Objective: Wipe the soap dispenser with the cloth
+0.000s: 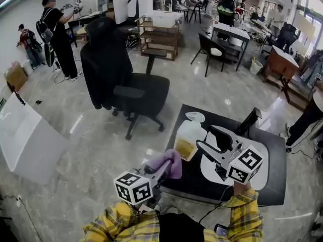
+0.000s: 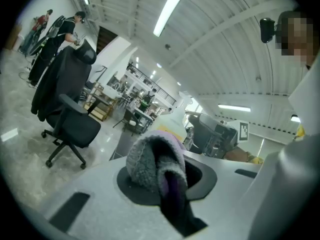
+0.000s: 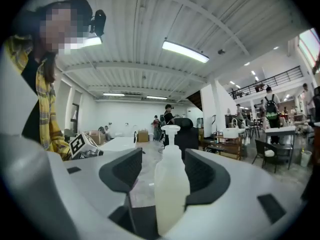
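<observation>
A clear soap dispenser (image 1: 189, 136) with yellowish liquid and a white pump stands near the left edge of the black table (image 1: 275, 153). My right gripper (image 1: 206, 136) reaches around it from the right. In the right gripper view the soap dispenser (image 3: 171, 184) stands upright between the dark pads. A gap shows beside the left pad (image 3: 122, 170), so the jaws stand open. My left gripper (image 1: 162, 171) is shut on a purple-grey cloth (image 1: 170, 163), held just below and left of the bottle. In the left gripper view the cloth (image 2: 152, 161) bulges out of the jaws, and the bottle shows faintly behind it.
A black office chair (image 1: 126, 87) stands on the marble floor beyond the table. A white board (image 1: 25, 140) lies at the left. A wooden shelf (image 1: 159, 39), desks and several people are farther back. A person's leg (image 1: 303, 122) is by the table's right side.
</observation>
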A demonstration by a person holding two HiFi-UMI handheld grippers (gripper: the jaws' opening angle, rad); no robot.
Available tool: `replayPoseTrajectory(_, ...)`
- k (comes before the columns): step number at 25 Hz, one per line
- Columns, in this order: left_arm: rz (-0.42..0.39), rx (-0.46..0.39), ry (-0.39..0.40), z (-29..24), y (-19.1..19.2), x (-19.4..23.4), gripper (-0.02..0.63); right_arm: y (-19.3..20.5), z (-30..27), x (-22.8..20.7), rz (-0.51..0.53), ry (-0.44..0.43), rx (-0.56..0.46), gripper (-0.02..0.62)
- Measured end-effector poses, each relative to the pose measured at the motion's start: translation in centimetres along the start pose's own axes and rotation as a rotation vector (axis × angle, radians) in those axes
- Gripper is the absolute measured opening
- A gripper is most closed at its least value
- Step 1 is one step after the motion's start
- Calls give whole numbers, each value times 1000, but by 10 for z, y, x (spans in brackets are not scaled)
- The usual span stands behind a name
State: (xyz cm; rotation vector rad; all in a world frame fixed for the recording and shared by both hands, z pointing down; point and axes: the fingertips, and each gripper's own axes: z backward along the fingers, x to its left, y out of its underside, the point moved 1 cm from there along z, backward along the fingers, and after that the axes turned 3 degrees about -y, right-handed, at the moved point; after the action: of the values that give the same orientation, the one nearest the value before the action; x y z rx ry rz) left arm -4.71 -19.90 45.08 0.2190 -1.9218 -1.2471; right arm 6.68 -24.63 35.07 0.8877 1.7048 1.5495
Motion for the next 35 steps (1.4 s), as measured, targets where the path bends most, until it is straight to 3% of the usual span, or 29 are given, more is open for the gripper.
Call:
replayPoseTrajectory(6, -13, -31, -13, 13, -12, -4, 49, -7, -28, -4, 82, -196, 32, 245)
replayPoseTrajectory(18, -9, -41, -55, 19, -7, 8, 49, 15, -59, -7, 126, -526, 155, 250)
replayPoseTrajectory(25, -4, -40, -56, 11, -15, 5, 49, 13, -66, -10, 122, -585, 160, 247)
replayPoseTrajectory(27, -5, -47, -59, 9, -16, 6, 49, 15, -65, -7, 104, -597, 148, 190)
replayPoseTrajectory(35, -13, -52, -58, -10, -21, 11, 49, 18, -67, -16, 67, -472, 91, 189)
